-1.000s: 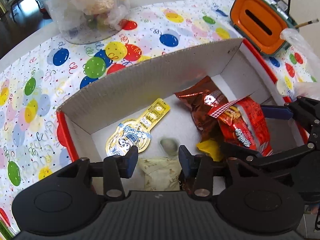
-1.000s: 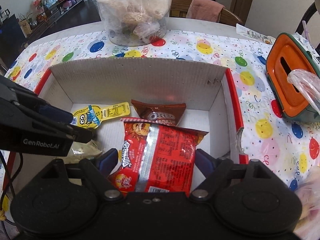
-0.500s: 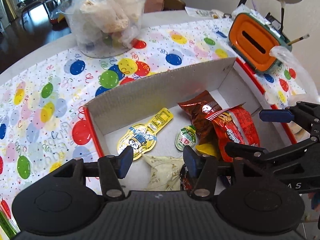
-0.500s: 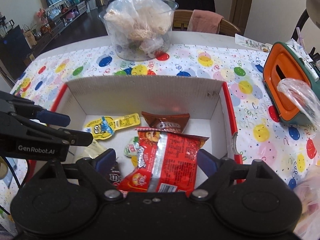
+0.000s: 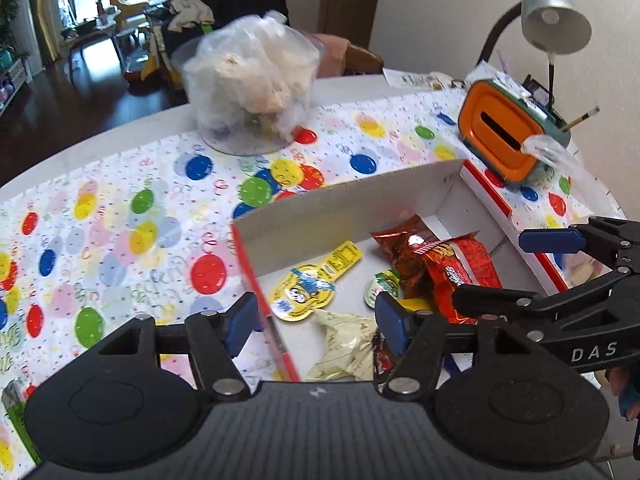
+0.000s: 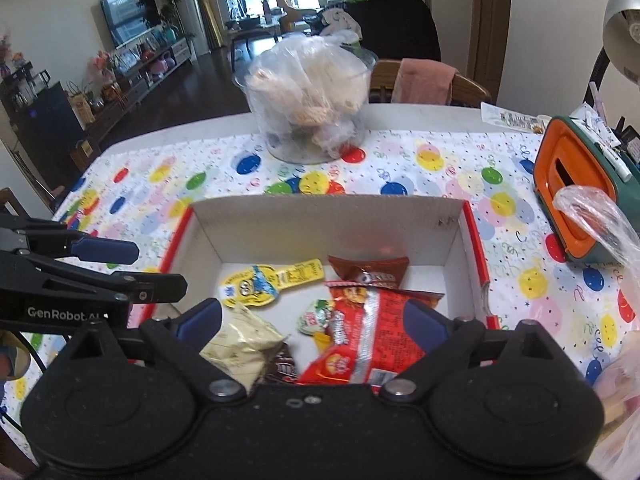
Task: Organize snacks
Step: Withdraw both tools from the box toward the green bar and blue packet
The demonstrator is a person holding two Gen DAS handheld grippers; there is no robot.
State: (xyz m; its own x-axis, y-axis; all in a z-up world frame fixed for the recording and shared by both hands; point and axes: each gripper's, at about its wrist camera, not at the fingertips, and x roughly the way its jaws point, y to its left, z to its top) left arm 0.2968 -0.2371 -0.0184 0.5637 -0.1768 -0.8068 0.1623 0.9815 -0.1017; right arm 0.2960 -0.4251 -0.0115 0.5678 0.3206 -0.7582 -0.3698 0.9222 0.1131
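A white cardboard box [image 5: 340,200] [image 6: 320,220] with red outer sides holds the snacks. Inside lie a yellow pouch [image 5: 308,288] [image 6: 260,284], a brown Oreo pack [image 5: 404,236] [image 6: 368,270], a red chip bag [image 5: 460,272] [image 6: 372,328], a small green-white cup [image 5: 380,284] [image 6: 314,316], a cream pack [image 5: 344,344] [image 6: 240,344] and a dark pack [image 6: 282,368]. My left gripper [image 5: 316,326] [image 6: 140,266] hovers over the box's left wall, jaws opening, nothing between them. Above the red chip bag my right gripper [image 6: 312,320] [image 5: 516,270] is opening, its pads clear of the bag.
A clear tub of bagged snacks [image 5: 252,92] [image 6: 312,112] stands behind the box on the balloon tablecloth [image 5: 120,232]. At the right are an orange tissue holder [image 5: 504,136] [image 6: 576,192], a desk lamp [image 5: 556,20] and a plastic bag [image 6: 600,220].
Both grippers rose and drew back from the box while their jaws widened. The small green-white cup dropped from the left jaws into the box, and the red bag now lies free.
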